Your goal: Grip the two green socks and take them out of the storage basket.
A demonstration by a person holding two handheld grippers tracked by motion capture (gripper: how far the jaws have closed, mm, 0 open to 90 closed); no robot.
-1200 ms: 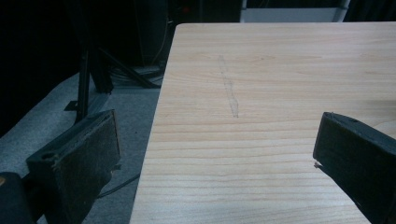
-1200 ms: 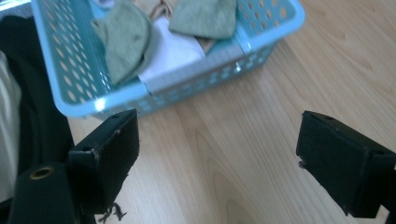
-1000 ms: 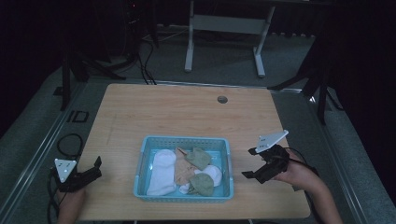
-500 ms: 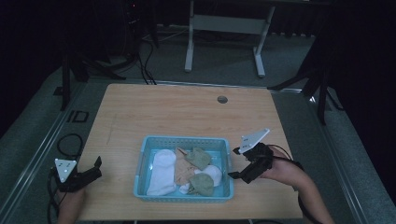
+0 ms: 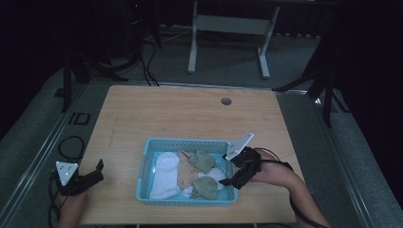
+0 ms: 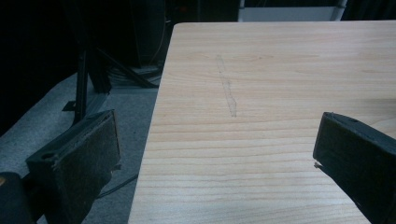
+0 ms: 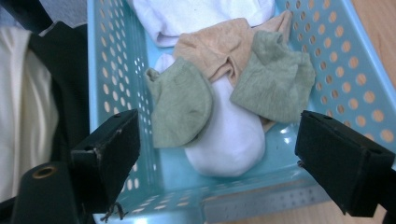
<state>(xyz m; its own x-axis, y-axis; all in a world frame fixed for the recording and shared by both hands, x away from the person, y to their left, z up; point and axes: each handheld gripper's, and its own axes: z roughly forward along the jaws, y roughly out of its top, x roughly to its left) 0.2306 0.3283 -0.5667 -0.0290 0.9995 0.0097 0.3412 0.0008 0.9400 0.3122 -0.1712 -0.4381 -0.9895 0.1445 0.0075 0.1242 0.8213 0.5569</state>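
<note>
- A pale wooden tabletop (image 5: pixel 180 118) carries a light blue perforated basket (image 5: pixel 190 198) toward its 6 o'clock edge.
- Inside the basket lie several socks: a white sock (image 5: pixel 164 173) along the 9 o'clock side, a tan sock (image 5: pixel 186 172) in the middle, and two green socks, one (image 5: pixel 202 160) toward 12 o'clock and one (image 5: pixel 205 186) toward 6 o'clock.
- The right tool (image 5: pixel 237 175) hangs over the basket's 3 o'clock wall, jaws spread wide and holding nothing; in the right gripper view (image 7: pixel 219 154) the two green socks and a white sock toe (image 7: pixel 229 140) lie between and beyond the jaws.
- The left tool (image 5: pixel 95 173) sits at the tabletop's 8 o'clock corner, well apart from the basket, jaws wide apart and empty; the left gripper view (image 6: pixel 215 154) looks along bare wood.
- A small round hole (image 5: pixel 226 101) marks the tabletop near 12 o'clock.
</note>
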